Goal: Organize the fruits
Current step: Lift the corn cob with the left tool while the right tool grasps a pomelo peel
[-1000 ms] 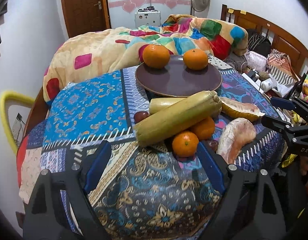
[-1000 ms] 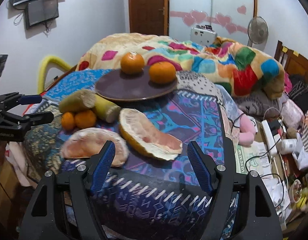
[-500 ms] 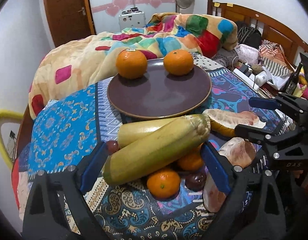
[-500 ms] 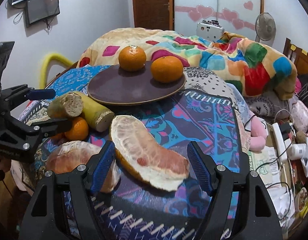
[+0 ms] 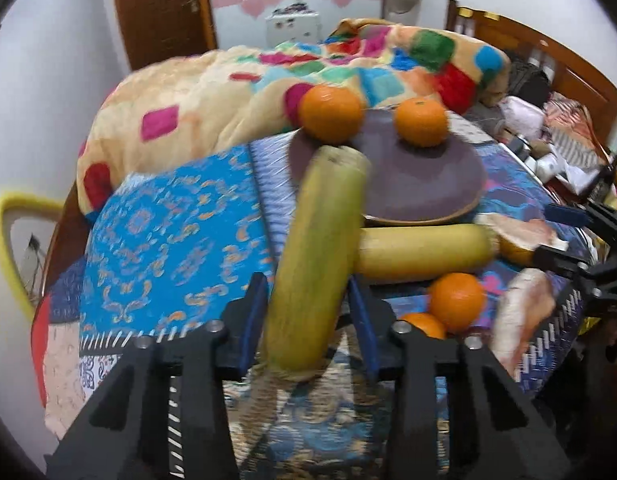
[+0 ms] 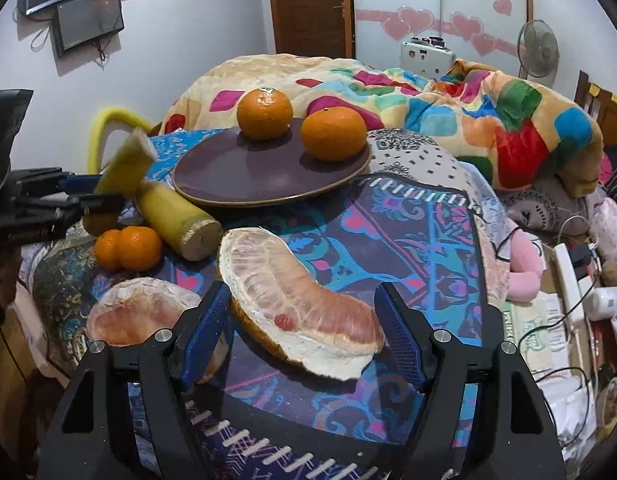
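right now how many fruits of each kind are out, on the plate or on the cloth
Oranges: 4, two on the plate at and, two on the cloth at and
Yellow-green stalk pieces: 2, one clamped in the left gripper at, one lying at
Peeled pomelo segments: 2, at and
Total: 8

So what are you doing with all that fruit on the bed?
A person is sorting fruit with two sets of tongs. The left tongs have just closed on a yellow-green stalk and hold it tilted up off the patterned cloth. The right tongs are open around a peeled pomelo piece, not squeezing it. Two oranges already sit on the brown plate. Another stalk, two small oranges and another pomelo piece are not on it.
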Demonstrator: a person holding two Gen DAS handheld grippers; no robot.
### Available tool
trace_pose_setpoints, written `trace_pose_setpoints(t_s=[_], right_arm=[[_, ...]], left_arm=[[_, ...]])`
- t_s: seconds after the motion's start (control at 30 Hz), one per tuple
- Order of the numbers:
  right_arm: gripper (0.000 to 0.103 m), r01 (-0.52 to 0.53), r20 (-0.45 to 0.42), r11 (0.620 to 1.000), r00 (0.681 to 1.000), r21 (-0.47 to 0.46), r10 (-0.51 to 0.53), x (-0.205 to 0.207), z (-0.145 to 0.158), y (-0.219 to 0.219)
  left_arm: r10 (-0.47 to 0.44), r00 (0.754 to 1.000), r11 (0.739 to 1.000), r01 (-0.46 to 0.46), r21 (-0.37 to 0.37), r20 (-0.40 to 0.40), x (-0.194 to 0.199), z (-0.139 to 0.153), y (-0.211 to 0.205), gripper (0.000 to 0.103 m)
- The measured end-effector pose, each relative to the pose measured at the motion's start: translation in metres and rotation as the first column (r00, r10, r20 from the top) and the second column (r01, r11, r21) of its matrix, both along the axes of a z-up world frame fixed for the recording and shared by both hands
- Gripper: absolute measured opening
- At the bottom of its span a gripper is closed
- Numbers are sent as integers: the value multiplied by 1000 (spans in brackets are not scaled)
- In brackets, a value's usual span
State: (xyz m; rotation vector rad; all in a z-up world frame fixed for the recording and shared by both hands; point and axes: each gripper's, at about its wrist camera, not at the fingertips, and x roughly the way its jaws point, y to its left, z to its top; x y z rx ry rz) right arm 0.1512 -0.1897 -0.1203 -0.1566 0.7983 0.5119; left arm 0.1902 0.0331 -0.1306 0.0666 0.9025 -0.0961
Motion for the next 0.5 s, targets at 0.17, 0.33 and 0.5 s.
trace_pose_setpoints(t_s=[0.17, 0.33, 0.5], right_arm=[[70, 12, 3, 1000, 1000, -26, -11, 1, 1, -6], [70, 4, -17, 1000, 1000, -20, -4, 7, 1, -10], [70, 5, -13, 999, 1000, -35, -5, 13, -1, -6]], left_arm=[[46, 998, 995, -49, -81, -41, 9, -13, 27, 37], [71, 996, 993, -75, -89, -48, 14, -16, 37, 37], [89, 994, 993, -94, -78, -66, 8, -18, 51, 37]])
